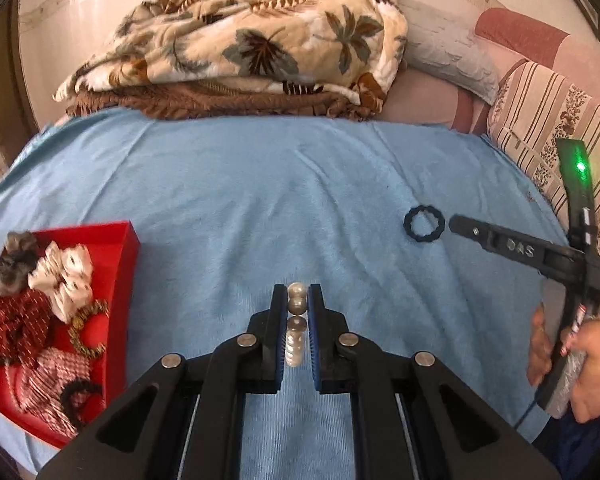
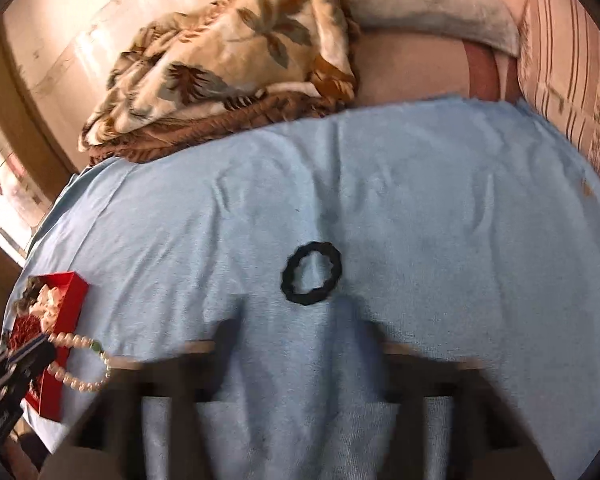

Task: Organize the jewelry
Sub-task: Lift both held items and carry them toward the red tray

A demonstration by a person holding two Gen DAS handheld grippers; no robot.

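In the red box (image 1: 116, 236) at lower left several hair ties already lie, my left gripper (image 1: 298, 308) pinches the pearl bracelet (image 1: 296, 300) near it, and my right gripper (image 2: 300, 332), spread and empty, faces the black ring (image 2: 311, 273) left on the blue cloth (image 1: 260, 184).

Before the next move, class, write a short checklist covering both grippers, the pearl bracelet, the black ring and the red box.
1. Left gripper shut on pearl bracelet: ok.
2. Bracelet loop hangs free of the blue cloth: cannot tell.
3. Red box has room: cannot tell; it is crowded with scrunchies.
4. Right gripper open, nothing between its jaws: ok.
5. Black ring lies flat on cloth, just ahead of the right gripper: ok.
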